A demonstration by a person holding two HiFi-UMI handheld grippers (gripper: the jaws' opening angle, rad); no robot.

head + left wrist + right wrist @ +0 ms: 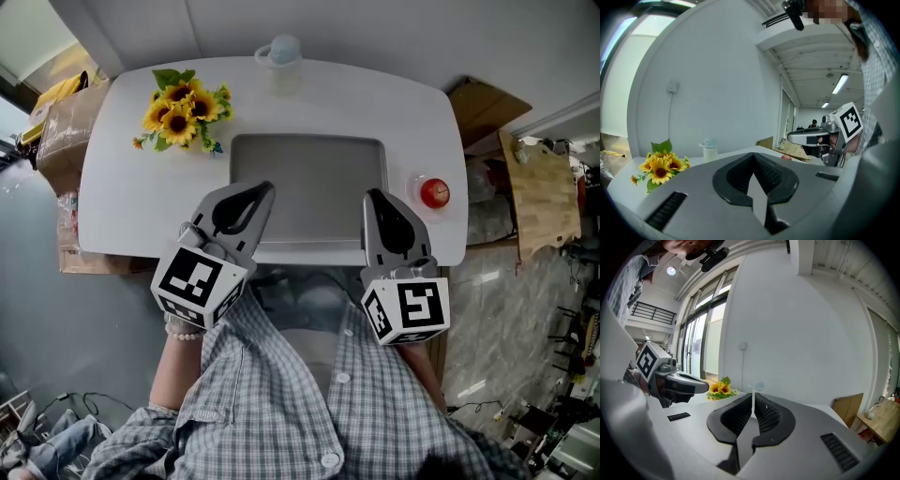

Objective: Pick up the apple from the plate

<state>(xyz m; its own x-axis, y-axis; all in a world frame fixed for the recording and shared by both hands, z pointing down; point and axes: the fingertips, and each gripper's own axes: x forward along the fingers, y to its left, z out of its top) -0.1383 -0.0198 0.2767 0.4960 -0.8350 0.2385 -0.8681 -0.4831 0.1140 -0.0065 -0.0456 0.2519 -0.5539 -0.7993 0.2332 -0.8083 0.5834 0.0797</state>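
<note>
Closest in, the person's checked shirt (309, 403) fills the bottom of the head view, with both grippers held just above the near edge of the surface (131, 197). Each gripper view shows jaws pressed together with nothing between them, so the left gripper (259, 191) and the right gripper (375, 198) are both empty.

Beyond their tips lies a grey tray (309, 187). The apple (434, 192) sits on its small plate (416, 184) to the right of the tray, near the right gripper and close to the surface's right edge.

The pick looks not yet begun. The right gripper seems best placed: it would need to open wide, swing right and forward, and come down around the apple.

Room there is open, though the edge is close. Sunflowers (180, 111) and a cup (281, 56) stand well clear.
</note>
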